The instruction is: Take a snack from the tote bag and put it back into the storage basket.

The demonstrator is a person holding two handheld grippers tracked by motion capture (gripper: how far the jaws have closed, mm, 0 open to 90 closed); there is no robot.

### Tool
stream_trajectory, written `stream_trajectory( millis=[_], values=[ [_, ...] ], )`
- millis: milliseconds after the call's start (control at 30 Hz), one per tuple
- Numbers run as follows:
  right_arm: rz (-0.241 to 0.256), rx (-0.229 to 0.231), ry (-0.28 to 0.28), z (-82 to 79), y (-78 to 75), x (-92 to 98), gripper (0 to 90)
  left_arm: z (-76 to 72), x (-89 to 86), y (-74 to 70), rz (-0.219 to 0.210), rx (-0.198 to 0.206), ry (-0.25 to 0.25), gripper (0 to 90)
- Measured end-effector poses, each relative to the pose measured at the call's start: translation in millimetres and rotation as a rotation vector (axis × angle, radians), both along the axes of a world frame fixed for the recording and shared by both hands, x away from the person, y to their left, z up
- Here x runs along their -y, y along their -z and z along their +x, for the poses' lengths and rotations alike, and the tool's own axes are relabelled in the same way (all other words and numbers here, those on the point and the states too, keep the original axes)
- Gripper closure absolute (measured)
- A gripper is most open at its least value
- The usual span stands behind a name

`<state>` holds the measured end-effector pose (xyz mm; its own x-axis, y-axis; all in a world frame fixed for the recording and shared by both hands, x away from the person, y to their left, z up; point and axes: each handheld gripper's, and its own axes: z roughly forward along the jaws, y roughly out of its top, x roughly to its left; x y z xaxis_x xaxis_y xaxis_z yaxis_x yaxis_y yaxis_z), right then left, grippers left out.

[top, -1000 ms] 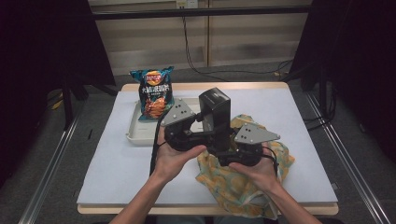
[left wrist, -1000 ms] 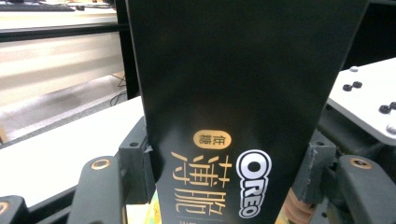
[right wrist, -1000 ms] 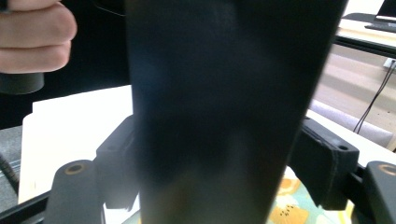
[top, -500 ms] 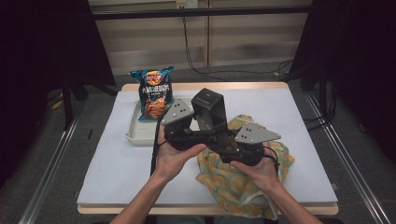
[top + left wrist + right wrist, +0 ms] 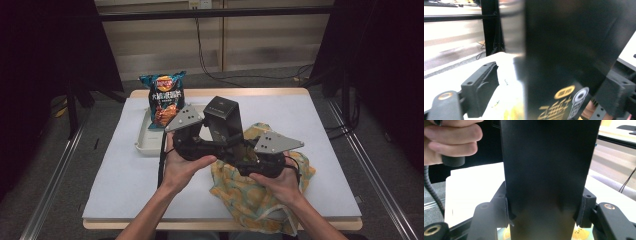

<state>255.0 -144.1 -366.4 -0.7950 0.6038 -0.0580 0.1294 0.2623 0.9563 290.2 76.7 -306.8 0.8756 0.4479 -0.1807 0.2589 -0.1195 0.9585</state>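
Black box (image 5: 223, 116) tipped further upright since half second ago, held above table (image 5: 320, 125), over yellow cloth (image 5: 250, 192). Right gripper (image 5: 544, 212) clamped on box's sides. Left gripper (image 5: 544, 82) apparently pressed against box (grip uncertain). Chip bag (image 5: 162, 99) propped in white tray (image 5: 142, 142) behind.

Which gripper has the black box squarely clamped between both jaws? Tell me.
The right gripper: in its own view both jaws press the sides of the black box. In the left gripper view, the box sits off to one side, with a gap beside the other jaw.
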Motion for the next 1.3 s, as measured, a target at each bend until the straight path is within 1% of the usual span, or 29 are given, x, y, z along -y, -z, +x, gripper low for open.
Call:
stream_trajectory(
  millis=[33,100,167,200,233,267,333,400,500,533,600,633,667,700,733,767,833,867,900,933,1000,1033,1067,1133,1167,1200,1233,1267,1300],
  values=[
    [-0.003,-0.003,-0.001,0.4,-0.6,1.2,43.2,0.8,-0.9,0.2,-0.015,-0.003,0.010,11.4],
    [-0.001,-0.006,0.004,1.6,-1.8,5.5,43.2,-0.1,-4.3,-1.0,0.015,0.029,0.006,10.4],
    [-0.013,-0.004,0.001,2.4,-3.2,9.0,43.2,-1.4,-5.8,-2.0,0.029,0.051,0.023,9.9],
    [-0.010,-0.007,-0.005,2.5,-3.6,10.2,43.2,-2.7,-6.1,-2.7,0.041,0.072,0.021,9.6],
    [-0.012,-0.013,-0.009,2.5,-4.6,11.6,43.2,-3.3,-6.6,-3.0,0.045,0.083,0.023,9.4],
    [-0.018,-0.017,-0.011,2.8,-5.1,12.5,43.2,-3.7,-8.0,-3.7,0.051,0.086,0.019,9.4],
    [-0.022,-0.027,-0.019,4.0,-6.2,16.5,43.2,-2.7,-9.9,-3.5,0.034,0.085,0.036,9.4],
    [-0.029,-0.032,-0.024,4.7,-7.2,19.2,43.2,-2.4,-12.8,-4.4,0.048,0.093,0.037,8.4],
    [-0.036,-0.037,-0.032,5.3,-9.2,23.8,43.2,-1.9,-16.9,-4.2,0.044,0.115,0.070,7.5],
    [-0.038,-0.038,-0.037,5.4,-9.8,24.9,43.2,-2.5,-17.8,-4.0,0.049,0.123,0.067,7.0],
    [-0.038,-0.039,-0.043,5.7,-11.1,27.7,43.2,-2.6,-20.8,-2.8,0.071,0.129,0.077,7.4],
    [-0.040,-0.042,-0.050,5.9,-11.6,28.8,43.2,-2.3,-22.0,-2.1,0.086,0.140,0.076,8.7],
    [-0.041,-0.044,-0.059,6.1,-11.8,29.7,43.2,-2.3,-23.5,-1.3,0.096,0.140,0.077,9.3],
    [-0.045,-0.048,-0.067,6.3,-12.0,30.3,43.2,-2.2,-24.5,-0.4,0.095,0.139,0.075,9.6],
    [-0.050,-0.050,-0.070,6.3,-12.0,30.4,43.2,-2.5,-26.1,0.5,0.093,0.133,0.083,9.7],
    [-0.054,-0.051,-0.077,6.7,-12.0,30.6,43.2,-2.5,-28.1,1.3,0.098,0.137,0.093,10.6],
    [-0.065,-0.060,-0.088,6.7,-11.8,30.4,43.1,-3.4,-32.0,3.0,0.101,0.135,0.088,10.7],
    [-0.075,-0.062,-0.096,7.1,-11.7,30.3,43.2,-3.1,-34.6,3.6,0.104,0.134,0.093,12.0],
    [-0.081,-0.064,-0.102,7.2,-11.8,30.2,43.2,-3.5,-36.1,4.7,0.103,0.134,0.087,14.1],
    [-0.085,-0.069,-0.107,7.4,-12.1,30.5,43.2,-3.3,-38.2,5.1,0.120,0.139,0.092,14.3],
    [-0.095,-0.072,-0.114,7.4,-12.8,31.1,43.2,-3.3,-41.5,7.1,0.119,0.136,0.104,14.2],
    [-0.096,-0.080,-0.115,7.9,-13.2,32.0,43.2,-3.9,-42.5,7.6,0.131,0.141,0.099,13.7],
    [-0.102,-0.084,-0.119,8.3,-13.2,32.4,43.2,-4.7,-43.8,9.0,0.150,0.157,0.094,13.8],
    [-0.112,-0.094,-0.128,9.5,-12.4,33.5,43.1,-4.4,-44.9,10.7,0.155,0.154,0.089,14.2],
    [-0.122,-0.102,-0.138,10.4,-11.9,34.3,43.2,-3.9,-45.4,11.5,0.169,0.152,0.097,14.7],
    [-0.128,-0.105,-0.140,10.8,-11.4,34.8,43.2,-3.7,-45.4,12.7,0.181,0.152,0.091,14.7],
    [-0.135,-0.113,-0.146,11.1,-11.0,35.4,43.2,-3.1,-46.1,13.7,0.192,0.145,0.097,14.7],
    [-0.141,-0.117,-0.154,11.2,-10.5,35.9,43.2,-2.0,-46.9,15.1,0.200,0.144,0.115,15.2],
    [-0.150,-0.119,-0.156,11.0,-10.1,36.3,43.2,-2.0,-47.4,16.6,0.209,0.137,0.113,16.0]
  ],
)
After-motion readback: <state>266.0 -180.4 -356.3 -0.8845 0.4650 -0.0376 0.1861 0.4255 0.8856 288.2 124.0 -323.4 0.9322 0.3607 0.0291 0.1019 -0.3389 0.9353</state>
